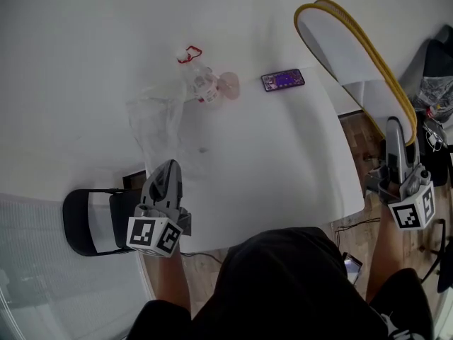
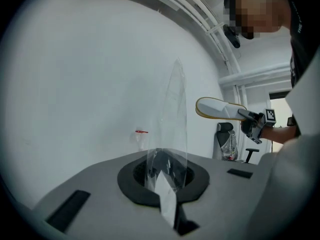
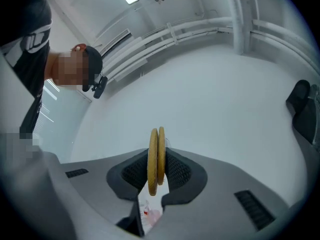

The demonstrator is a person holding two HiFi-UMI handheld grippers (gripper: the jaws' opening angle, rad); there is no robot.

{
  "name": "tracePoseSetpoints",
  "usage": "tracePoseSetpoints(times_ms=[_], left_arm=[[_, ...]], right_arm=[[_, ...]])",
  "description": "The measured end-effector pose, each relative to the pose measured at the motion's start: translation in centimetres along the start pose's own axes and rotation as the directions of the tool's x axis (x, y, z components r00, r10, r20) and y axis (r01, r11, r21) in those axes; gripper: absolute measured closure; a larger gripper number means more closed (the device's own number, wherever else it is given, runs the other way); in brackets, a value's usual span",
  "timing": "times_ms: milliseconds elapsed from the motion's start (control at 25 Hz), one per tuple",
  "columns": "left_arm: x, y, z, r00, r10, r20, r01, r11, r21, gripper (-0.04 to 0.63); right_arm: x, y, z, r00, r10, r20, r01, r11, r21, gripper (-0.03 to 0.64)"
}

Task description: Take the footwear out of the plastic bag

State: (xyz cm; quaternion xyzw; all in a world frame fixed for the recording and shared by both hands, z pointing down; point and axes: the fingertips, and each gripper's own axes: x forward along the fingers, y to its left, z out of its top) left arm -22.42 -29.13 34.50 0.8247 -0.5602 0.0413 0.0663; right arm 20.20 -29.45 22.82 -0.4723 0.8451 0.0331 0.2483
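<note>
The left claw (image 2: pixel 164 180) is pressed together on an edge of the clear plastic bag (image 2: pixel 176 109), which stretches away from it over the white desk (image 1: pixel 269 168) – the right claw (image 3: pixel 155 179) pinches the rims of a pair of white, yellow-edged slippers (image 1: pixel 345 44), held outside the bag, well apart from it, over the desk's right edge. A purple phone (image 1: pixel 283 79) and a small bottle (image 1: pixel 204 82) lie beyond the bag
</note>
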Motion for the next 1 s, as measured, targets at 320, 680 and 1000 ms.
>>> tracePoseSetpoints(times_ms=[320,680,1000], left_arm=[[-0.6,-0.7,1.7,0.999,0.013,0.042,-0.011,0.999,-0.035,0.572],[-0.2,-1.1,2.0,0.999,-0.001,0.037,0.001,1.0,0.007,0.572],[-0.5,-0.5,2.3,0.999,0.012,0.041,-0.013,1.0,0.021,0.572]], right_arm=[[-1.0,-0.8,-0.5,0.999,-0.044,-0.004,0.044,0.999,0.017,0.546],[-0.8,-1.1,-0.5,0.999,-0.044,-0.001,0.044,0.999,0.01,0.546],[-0.6,-1.2,-0.1,0.999,-0.037,0.003,0.037,0.999,-0.001,0.546]])
